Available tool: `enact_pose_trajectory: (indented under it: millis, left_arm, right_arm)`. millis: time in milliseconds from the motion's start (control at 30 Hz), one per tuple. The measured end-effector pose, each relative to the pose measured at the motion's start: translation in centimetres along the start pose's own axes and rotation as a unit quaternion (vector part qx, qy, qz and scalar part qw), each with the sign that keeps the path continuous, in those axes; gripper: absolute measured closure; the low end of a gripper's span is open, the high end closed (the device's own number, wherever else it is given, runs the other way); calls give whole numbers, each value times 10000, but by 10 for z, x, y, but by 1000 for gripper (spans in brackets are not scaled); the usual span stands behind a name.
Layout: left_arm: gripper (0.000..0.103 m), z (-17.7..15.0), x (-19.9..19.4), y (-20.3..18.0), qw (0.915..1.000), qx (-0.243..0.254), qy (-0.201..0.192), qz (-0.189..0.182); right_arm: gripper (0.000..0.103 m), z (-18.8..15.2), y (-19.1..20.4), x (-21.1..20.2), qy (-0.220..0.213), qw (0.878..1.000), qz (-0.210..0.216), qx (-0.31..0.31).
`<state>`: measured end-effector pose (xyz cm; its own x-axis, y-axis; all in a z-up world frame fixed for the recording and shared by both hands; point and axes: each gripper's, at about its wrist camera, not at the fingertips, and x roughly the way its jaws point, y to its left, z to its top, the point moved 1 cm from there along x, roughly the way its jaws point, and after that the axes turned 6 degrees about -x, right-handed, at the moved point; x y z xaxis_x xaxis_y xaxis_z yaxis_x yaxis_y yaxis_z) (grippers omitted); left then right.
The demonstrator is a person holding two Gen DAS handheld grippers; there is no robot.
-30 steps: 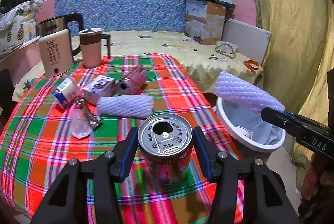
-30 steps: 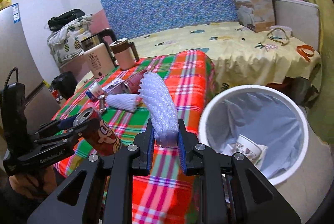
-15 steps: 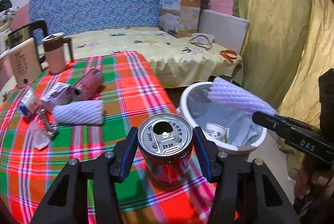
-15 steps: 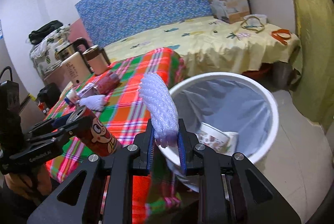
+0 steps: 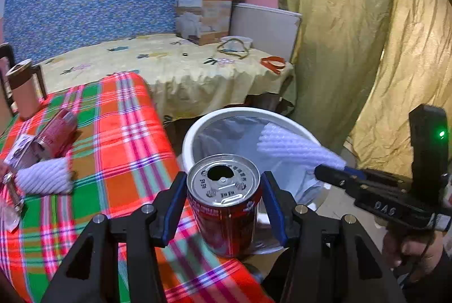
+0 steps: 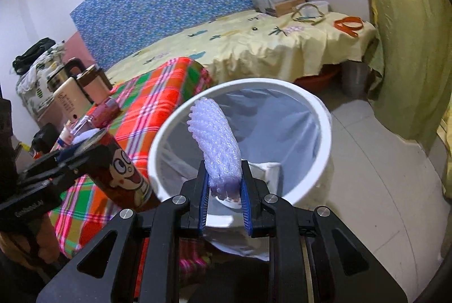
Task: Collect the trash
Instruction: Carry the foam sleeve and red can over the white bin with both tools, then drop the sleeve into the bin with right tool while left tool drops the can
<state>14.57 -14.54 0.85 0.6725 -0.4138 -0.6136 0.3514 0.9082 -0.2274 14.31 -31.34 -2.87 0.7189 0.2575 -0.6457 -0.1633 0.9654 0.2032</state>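
Tongs first: the right gripper pinches the lower end of a white foam sleeve, and the left gripper is pressed against both sides of an opened red can, so each carries one piece of trash. A second ago both loads hung over the plaid tablecloth, with the bin off to the side; since then they have swung across, and the foam sleeve now stands over the open mouth of the white bin, while the can sits at the bin's near rim, just past the table edge. That puts the sleeve, in my judgement, ready to drop as soon as the right jaws part; the can likely needs a little more travel over the bin's mouth. Inside the bin a paper cup already lies on the liner. Well away from the bin, on the tablecloth, another foam sleeve, a second red can and a small carton wait for collection.
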Motion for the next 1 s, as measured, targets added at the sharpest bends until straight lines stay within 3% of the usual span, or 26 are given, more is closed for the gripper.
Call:
enact_pose_trajectory:
  millis: [333,733,833,967,1000]
  left_arm:
    - [48,27,8,-15,9996,159,-183,-166]
    - [48,24,50,-20,9989,80,287,-360]
    - [48,23,56,-20,9986,71,367,-381]
    - [47,22,57,-19,9984,56,367,-428]
    - [46,22,56,-18,9985,50,352,-419]
  right_arm:
    - [81,-3,-11,5,63,9999,-12,108]
    - [77,-5,-15,9,299,9995,-74,56]
    - [69,-5,-15,10,327,9994,-79,18]
    - [49,-5,-16,10,308,9995,-70,32]
    - [48,-5,-16,9,299,9995,-81,33]
